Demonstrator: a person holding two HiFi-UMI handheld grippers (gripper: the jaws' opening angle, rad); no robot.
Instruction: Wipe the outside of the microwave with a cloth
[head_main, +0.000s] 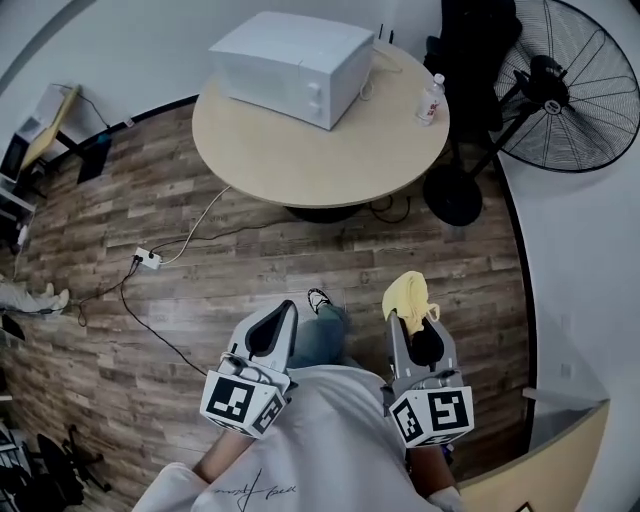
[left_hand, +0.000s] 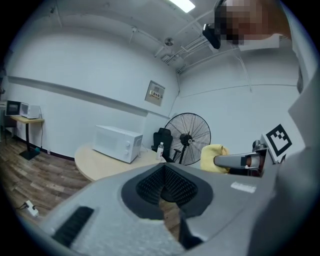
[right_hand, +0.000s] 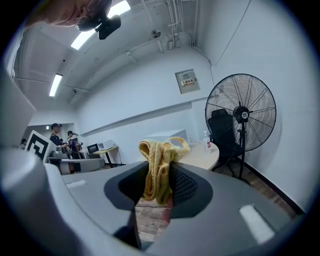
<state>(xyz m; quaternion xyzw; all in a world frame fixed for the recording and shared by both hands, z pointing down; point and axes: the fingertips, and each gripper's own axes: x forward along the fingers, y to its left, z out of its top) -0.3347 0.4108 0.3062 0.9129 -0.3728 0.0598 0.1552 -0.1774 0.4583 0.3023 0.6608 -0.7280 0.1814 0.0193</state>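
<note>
Well ahead of both grippers, the microwave (head_main: 295, 65) sits on the round table (head_main: 300, 160) — not yet reached, so all the wiping is left. The right gripper (right_hand: 159, 187) pinches a yellow cloth (head_main: 407, 294) tight between its jaws — the left gripper (left_hand: 165, 192) is closed on nothing.

My left tongs (left_hand: 164, 172) sit pressed together, nothing between them. At ten o'clock, the white microwave (left_hand: 117, 143) stands on the round surface (left_hand: 100, 165). At two o'clock, my right tongs (left_hand: 235, 161) carry a yellow cloth (left_hand: 212, 156).
</note>
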